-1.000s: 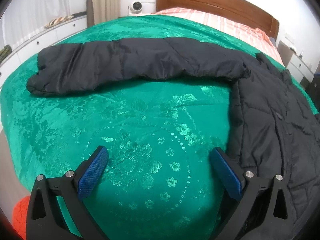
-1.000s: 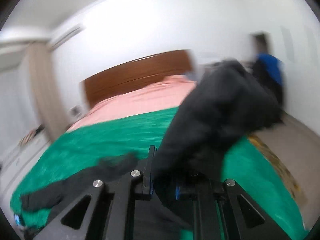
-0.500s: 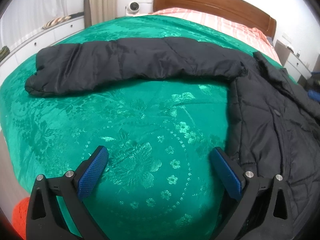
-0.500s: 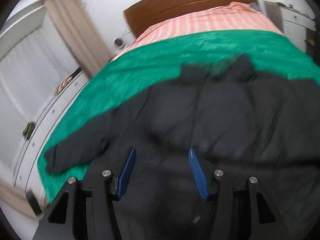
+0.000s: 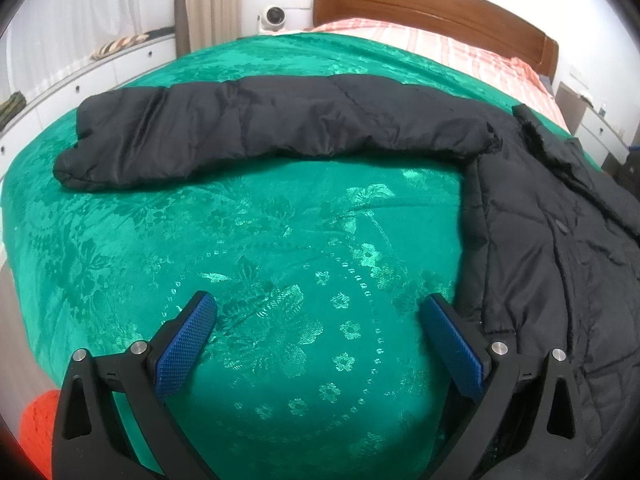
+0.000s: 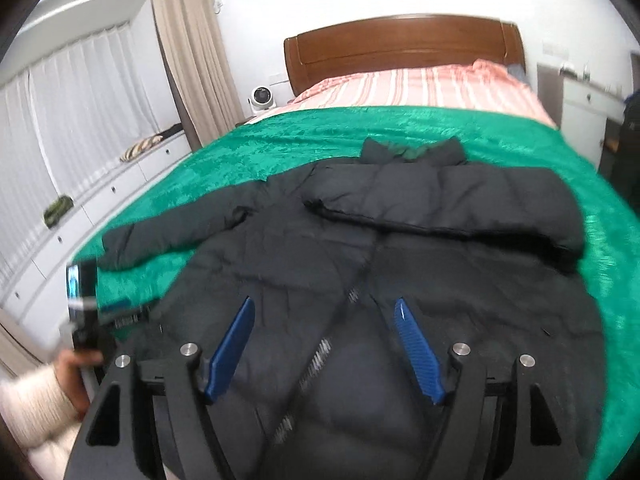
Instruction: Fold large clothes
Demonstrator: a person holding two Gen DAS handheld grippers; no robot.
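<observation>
A black quilted puffer jacket (image 6: 400, 264) lies front-up on the green floral-patterned bedspread (image 5: 260, 264), one sleeve (image 6: 440, 208) already laid across its chest and the other sleeve (image 5: 256, 136) stretched flat to the side. The left gripper (image 5: 320, 344) hovers over bare bedspread near the hem, jaws wide apart and empty; the right gripper (image 6: 328, 348) hangs above the zip, also spread and empty. The sleeve-folding step looks half done; next, the left gripper probably needs to reach the outstretched cuff and bring it inward.

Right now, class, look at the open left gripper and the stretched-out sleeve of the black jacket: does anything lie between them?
Nothing visible does. Between the left gripper and the sleeve lies only bare green bedspread. The jacket body lies off to the gripper's right, not across the path.
</observation>
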